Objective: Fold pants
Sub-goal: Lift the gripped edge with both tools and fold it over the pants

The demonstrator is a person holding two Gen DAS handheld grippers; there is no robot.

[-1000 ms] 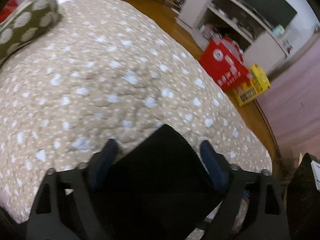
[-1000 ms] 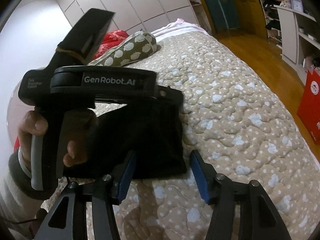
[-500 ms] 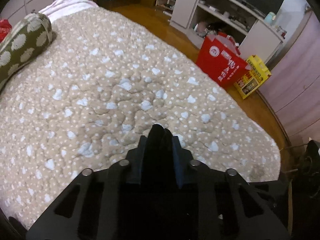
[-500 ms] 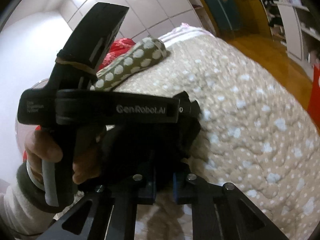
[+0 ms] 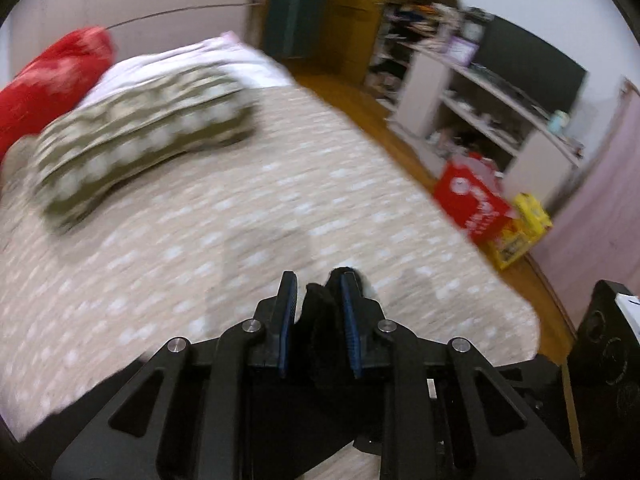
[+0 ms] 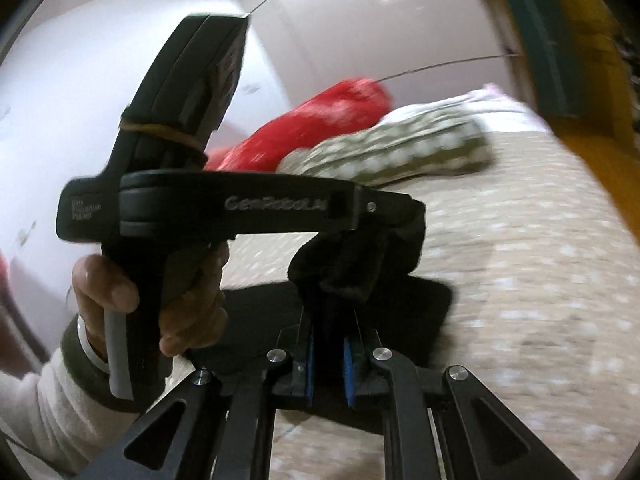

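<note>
The black pants (image 6: 404, 312) lie folded on the beige dotted quilt (image 6: 520, 280). My left gripper (image 5: 318, 292) is shut on a bunched edge of the pants (image 5: 316, 320) and holds it lifted above the quilt (image 5: 200, 240). My right gripper (image 6: 329, 336) is shut on the pants just beside it. In the right wrist view the left gripper's body (image 6: 240, 208) and the hand holding it sit directly ahead, with black cloth pinched at its tip (image 6: 360, 256).
An olive dotted pillow (image 5: 140, 136) and a red cushion (image 5: 52, 80) lie at the head of the bed. A red box (image 5: 472, 200) and a yellow box (image 5: 520, 228) stand on the wooden floor by white shelves (image 5: 480, 112). A white wardrobe (image 6: 360, 20) is behind.
Both grippers closed on the pants' edge and have lifted it off the quilt. Both views have tilted up toward the head of the bed.
</note>
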